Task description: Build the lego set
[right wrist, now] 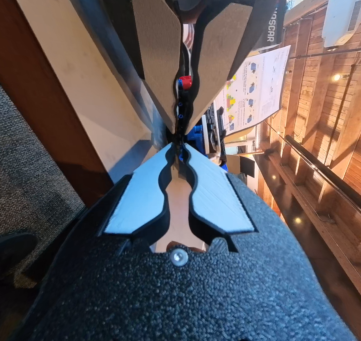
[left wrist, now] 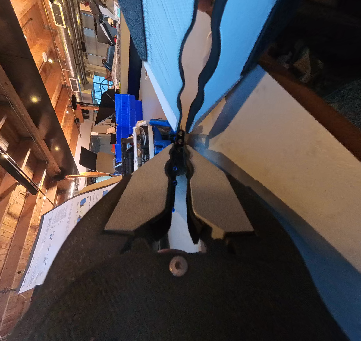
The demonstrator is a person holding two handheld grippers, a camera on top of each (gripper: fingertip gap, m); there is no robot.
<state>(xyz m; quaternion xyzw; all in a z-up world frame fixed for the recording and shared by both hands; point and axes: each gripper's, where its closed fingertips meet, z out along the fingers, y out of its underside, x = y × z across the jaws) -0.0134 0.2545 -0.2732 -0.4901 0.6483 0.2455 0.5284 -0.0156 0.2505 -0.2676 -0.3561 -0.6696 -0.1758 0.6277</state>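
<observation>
Left wrist view has the left gripper (left wrist: 180, 145) pinching a black lego beam (left wrist: 180, 138) tip-to-tip with the right gripper (left wrist: 181, 125) at twelve o'clock — also clamped on it — so building looks mid-way, joining unfinished.

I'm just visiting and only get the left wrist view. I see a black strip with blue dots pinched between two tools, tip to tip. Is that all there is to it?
Observer: Not quite. The right wrist view shows a small red piece on the black strip, deep between the left tool's fingers. It is hidden from you.
Operator: Neat! And that paper sheet off to the side, does it picture anything besides blue blocks?
Observer: Yes. From the right side, the sheet also shows drawings of yellow and green bricks.
Operator: Anything else around there?
Observer: A white box is mounted on the wooden planking beyond the sheet.
</observation>
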